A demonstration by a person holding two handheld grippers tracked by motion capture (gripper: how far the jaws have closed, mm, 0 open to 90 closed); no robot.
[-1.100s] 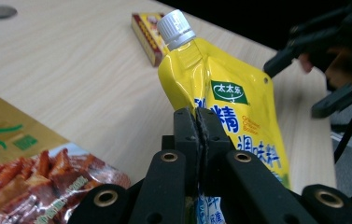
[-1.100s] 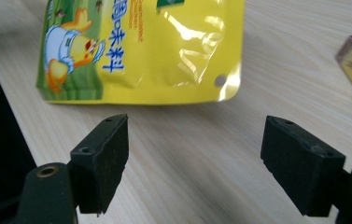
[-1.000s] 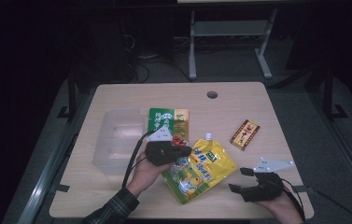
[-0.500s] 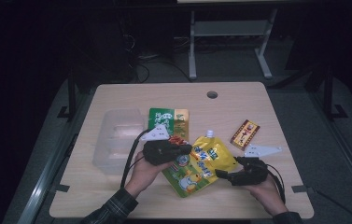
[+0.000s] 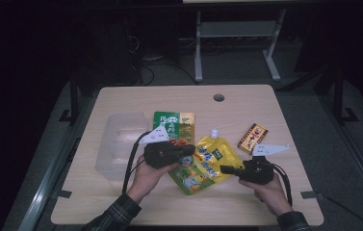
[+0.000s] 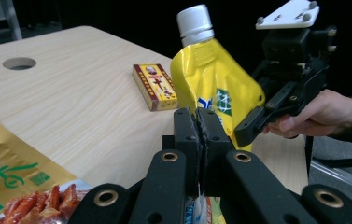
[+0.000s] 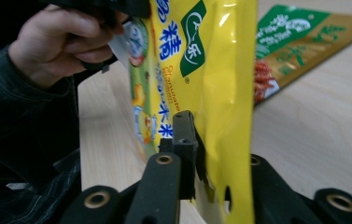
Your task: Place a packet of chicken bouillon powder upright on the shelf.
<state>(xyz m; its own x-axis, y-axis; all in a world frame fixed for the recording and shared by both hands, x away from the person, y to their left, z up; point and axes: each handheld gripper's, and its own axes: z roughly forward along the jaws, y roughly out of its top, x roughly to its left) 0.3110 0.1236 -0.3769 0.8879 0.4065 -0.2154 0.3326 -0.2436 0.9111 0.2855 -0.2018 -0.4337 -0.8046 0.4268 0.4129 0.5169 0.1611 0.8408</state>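
Yellow pouch (image 5: 208, 161) lifted off table (image 5: 265, 103), near front edge, between both grippers. Left gripper (image 6: 200, 140) clenched on pouch's side edge. Right gripper (image 7: 206, 140) clamped on opposite edge. Small box (image 5: 252, 138) just beyond.

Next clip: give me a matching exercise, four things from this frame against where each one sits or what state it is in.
Things:
1. yellow pouch
2. green packet
3. small box
4. clear tray

Places or states:
A. flat on the table, beyond the left tongs
B. at the table's left side, left of the green packet
C. gripped by both tongs, lifted at one edge
D. lying apart, right of the pouch's cap

Pairs: 1-C, 2-A, 3-D, 4-B
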